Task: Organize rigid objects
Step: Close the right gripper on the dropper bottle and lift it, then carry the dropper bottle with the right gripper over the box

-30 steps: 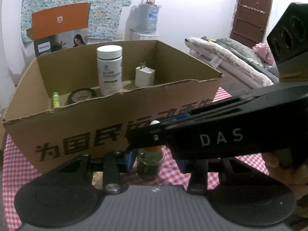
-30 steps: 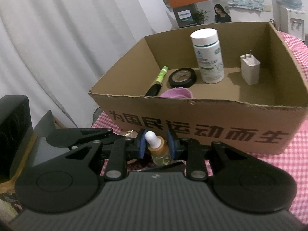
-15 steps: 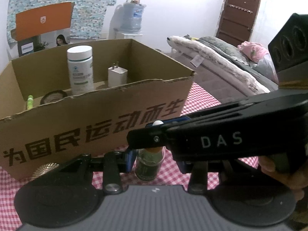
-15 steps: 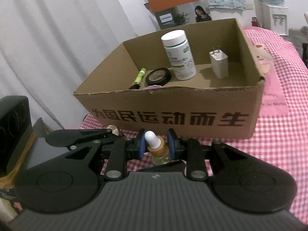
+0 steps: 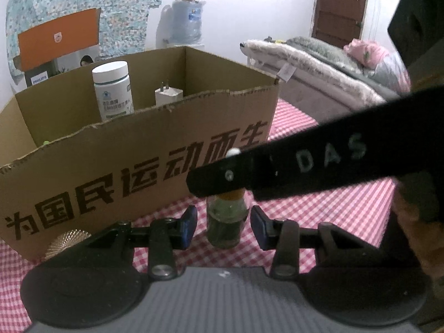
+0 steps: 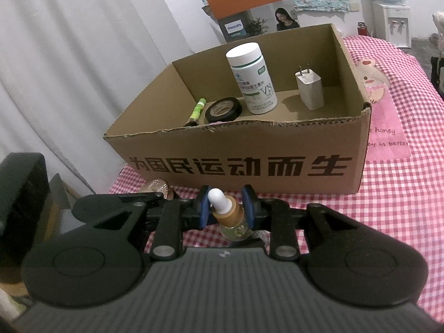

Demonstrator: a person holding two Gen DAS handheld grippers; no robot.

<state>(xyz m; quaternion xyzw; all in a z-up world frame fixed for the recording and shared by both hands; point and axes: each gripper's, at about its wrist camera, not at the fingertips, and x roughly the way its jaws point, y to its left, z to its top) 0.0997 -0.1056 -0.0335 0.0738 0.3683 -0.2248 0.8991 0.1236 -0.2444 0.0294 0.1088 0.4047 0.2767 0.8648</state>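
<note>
Amber-collared dropper bottle [image 6: 232, 219] stands upright before the cardboard box [image 6: 249, 163] — right gripper [image 6: 225, 209] clamps its neck; left gripper [image 5: 223, 226] is parted, clear of its body.

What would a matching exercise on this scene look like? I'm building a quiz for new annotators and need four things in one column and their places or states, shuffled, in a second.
Column A
1. dropper bottle
2. pill bottle
3. black tape roll
4. white charger

Column B
a. lying flat in the cardboard box
b. held in the right gripper, outside the box
c. standing in the box, prongs up
d. standing upright in the box, white cap on

Pairs: 1-b, 2-d, 3-a, 4-c.
</note>
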